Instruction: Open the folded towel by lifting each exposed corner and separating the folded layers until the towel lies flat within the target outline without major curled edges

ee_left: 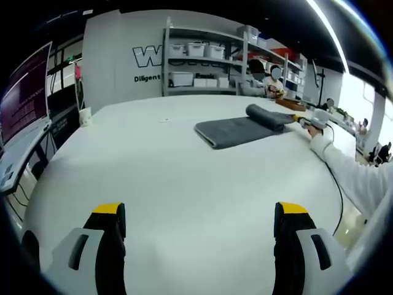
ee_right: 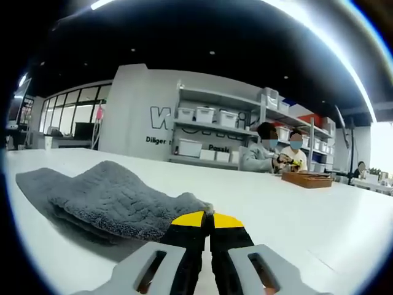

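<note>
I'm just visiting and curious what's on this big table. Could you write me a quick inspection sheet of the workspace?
Surface: white table, mostly bare.
Job's things: grey towel, still folded, one edge rolled.
Clutter: wooden tray far off.
Grippers: left gripper open above the table; right gripper shut at the towel's corner, grip unclear.
Cables: black cable near a white sleeve.
Surroundings: shelves with white bins, seated people.

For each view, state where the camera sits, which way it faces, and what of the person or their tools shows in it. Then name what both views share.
Left gripper view: rides the left hand-held gripper, jaws apart above the white table, facing the grey towel; the person's sleeve reaches in.
Right gripper view: rides the right hand-held gripper, jaws together, low at the towel's edge.
Shared: towel, table, shelving.
</note>
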### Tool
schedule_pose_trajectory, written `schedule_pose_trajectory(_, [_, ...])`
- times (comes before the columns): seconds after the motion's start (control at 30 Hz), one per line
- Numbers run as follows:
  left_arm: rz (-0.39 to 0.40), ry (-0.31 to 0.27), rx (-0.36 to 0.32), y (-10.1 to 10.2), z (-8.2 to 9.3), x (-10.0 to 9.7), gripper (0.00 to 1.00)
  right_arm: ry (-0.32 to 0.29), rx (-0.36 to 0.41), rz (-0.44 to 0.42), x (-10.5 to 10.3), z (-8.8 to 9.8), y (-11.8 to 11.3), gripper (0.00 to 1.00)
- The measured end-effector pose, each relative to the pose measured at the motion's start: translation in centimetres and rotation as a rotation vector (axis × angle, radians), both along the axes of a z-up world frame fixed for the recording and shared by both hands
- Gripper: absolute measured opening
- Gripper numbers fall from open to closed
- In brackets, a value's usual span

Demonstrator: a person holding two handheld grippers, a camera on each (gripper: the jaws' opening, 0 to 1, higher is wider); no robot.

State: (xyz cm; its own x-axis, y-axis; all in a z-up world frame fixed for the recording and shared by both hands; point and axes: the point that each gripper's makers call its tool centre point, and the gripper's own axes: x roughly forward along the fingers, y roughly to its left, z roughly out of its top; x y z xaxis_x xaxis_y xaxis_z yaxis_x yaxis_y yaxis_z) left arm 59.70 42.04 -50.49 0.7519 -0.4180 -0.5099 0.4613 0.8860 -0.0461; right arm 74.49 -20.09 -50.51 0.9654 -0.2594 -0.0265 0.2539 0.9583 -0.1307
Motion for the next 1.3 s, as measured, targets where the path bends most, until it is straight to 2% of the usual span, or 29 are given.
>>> schedule_pose_trajectory(1.3, [-0.012,0.010,0.012,-0.7,-0.2,0.1,0.99,0.007,-0.009,-0.049,-1.9,0.0,-3.6,0.00])
